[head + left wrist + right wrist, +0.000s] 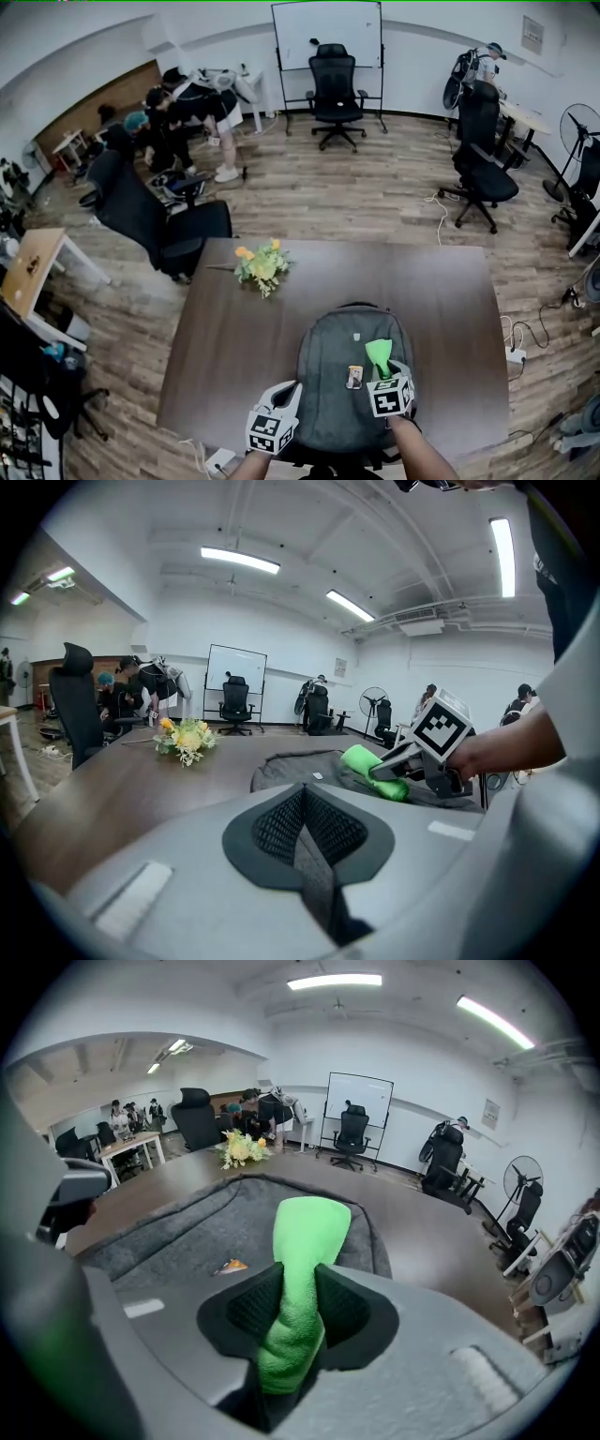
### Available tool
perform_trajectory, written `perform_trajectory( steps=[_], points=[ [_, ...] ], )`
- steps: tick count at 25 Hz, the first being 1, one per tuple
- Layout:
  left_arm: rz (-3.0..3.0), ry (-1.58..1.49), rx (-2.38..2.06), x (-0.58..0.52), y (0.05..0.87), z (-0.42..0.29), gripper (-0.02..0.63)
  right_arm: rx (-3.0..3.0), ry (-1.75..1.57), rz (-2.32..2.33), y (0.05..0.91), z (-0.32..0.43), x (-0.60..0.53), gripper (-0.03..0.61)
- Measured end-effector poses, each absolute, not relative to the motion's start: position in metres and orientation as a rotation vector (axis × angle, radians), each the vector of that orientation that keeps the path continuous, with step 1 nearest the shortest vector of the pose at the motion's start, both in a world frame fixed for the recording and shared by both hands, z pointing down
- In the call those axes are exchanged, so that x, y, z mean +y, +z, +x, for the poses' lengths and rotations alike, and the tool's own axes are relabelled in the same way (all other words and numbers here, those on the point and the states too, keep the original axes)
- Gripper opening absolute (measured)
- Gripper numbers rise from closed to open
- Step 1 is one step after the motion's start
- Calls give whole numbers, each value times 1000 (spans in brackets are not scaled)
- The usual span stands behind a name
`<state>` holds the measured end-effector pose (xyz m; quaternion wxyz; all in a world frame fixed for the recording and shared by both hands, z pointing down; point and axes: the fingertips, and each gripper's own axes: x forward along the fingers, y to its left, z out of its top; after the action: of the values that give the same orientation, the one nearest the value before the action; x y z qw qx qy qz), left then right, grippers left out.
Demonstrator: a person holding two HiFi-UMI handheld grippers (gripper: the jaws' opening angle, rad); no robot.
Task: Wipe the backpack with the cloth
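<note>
- Both jaws of the right gripper [381,371] [298,1314] clamped on a bright green terry cloth [379,352] [310,1232] [371,766], rolled lengthwise between them, free end poking forward over the backpack.
- Left gripper [290,391] [305,834]: jaws pressed together, nothing between them, at the backpack's near left edge; contact with the fabric unclear.
- Dark grey fabric backpack [333,394] [187,1232] [295,766]: flat on a dark brown rectangular table [234,347], towards its near edge.
- Small orange and white tag [354,376] [229,1266] on the backpack's front, just left of the cloth.
- Small bunch of yellow flowers [262,265] [185,738] [239,1148] with green leaves, lying on the table beyond the backpack, to the left, well apart from it.
- Farther off, on wood flooring: black office chair [335,89] before a white whiteboard [326,33].
</note>
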<state>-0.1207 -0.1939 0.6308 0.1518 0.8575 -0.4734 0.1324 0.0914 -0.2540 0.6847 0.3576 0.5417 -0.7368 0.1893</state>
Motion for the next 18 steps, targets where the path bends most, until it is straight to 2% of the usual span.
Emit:
perform_trajectory(
  steps=[10, 18],
  points=[
    [2469, 393, -1327, -187, 637, -116, 20, -1802, 489, 1449, 694, 138, -248, 107],
    [2465, 390, -1339, -184, 635, -120, 20, -1820, 487, 1481, 684, 136, -248, 107]
  ],
)
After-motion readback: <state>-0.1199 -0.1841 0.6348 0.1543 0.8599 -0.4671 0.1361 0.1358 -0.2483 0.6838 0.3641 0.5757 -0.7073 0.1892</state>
